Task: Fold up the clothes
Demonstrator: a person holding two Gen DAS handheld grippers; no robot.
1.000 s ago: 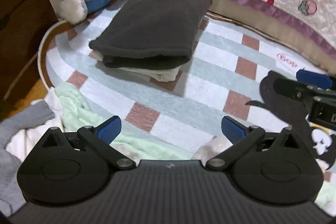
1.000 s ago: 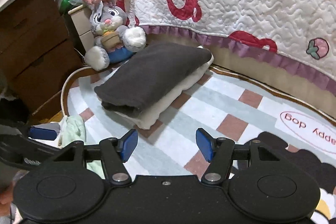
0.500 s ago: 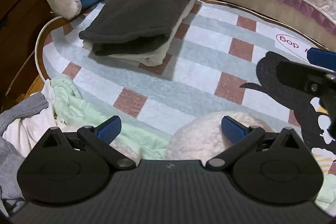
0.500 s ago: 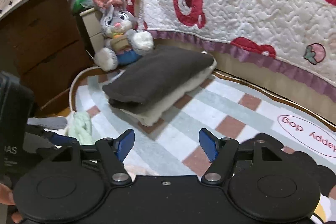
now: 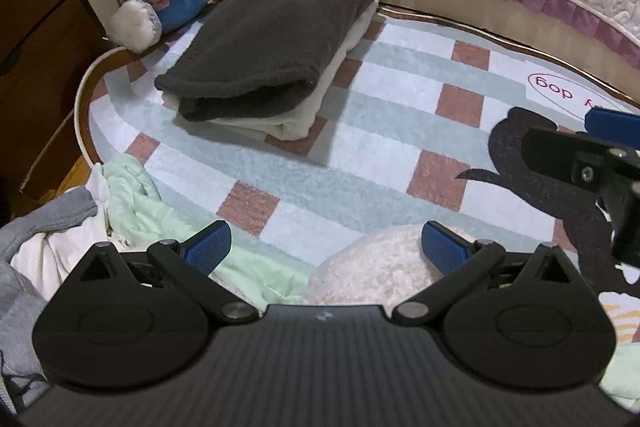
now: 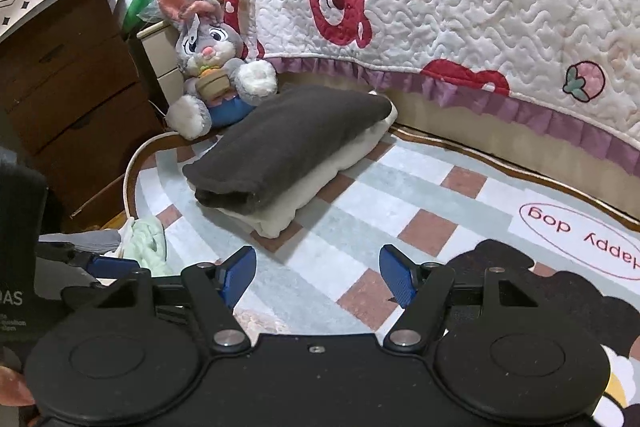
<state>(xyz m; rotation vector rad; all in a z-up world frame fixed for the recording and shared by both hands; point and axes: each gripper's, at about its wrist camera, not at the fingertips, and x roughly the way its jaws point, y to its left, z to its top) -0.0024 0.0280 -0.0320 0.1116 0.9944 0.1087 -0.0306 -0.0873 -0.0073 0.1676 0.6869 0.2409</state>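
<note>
Folded dark garment (image 6: 288,143) atop cream one (image 6: 320,179), long axis toward bed (image 6: 460,7)

Both wrist cameras are looking forward and down across the checked rug (image 5: 384,147) toward the bed's quilt (image 6: 480,7) (the left one steeper and closer to the floor), both sharing the folded dark garment (image 5: 272,43) and plush rabbit (image 6: 212,67).
</note>
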